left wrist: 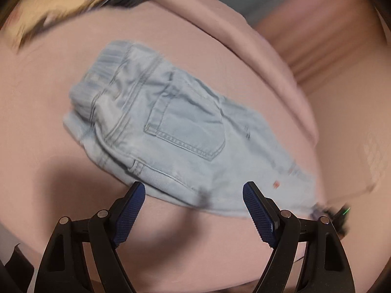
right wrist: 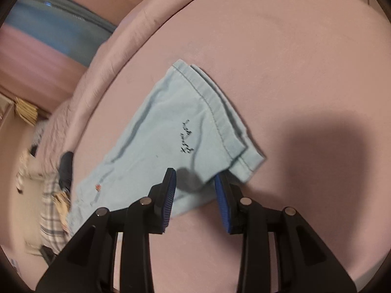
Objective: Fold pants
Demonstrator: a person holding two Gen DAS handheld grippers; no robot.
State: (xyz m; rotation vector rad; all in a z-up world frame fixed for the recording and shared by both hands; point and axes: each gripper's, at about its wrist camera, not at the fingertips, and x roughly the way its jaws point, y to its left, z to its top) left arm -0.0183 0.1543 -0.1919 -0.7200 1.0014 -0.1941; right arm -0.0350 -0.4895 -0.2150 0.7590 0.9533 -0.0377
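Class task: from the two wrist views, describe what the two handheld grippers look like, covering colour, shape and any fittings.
Both look alike. The left gripper and the right gripper each have two black plastic fingers built from angular linkage arms with triangular cut-outs. Round silver pins mark the joints. Each finger ends in a blue ribbed pad on its inner face. No cables, sleeves or printed markings show on them.
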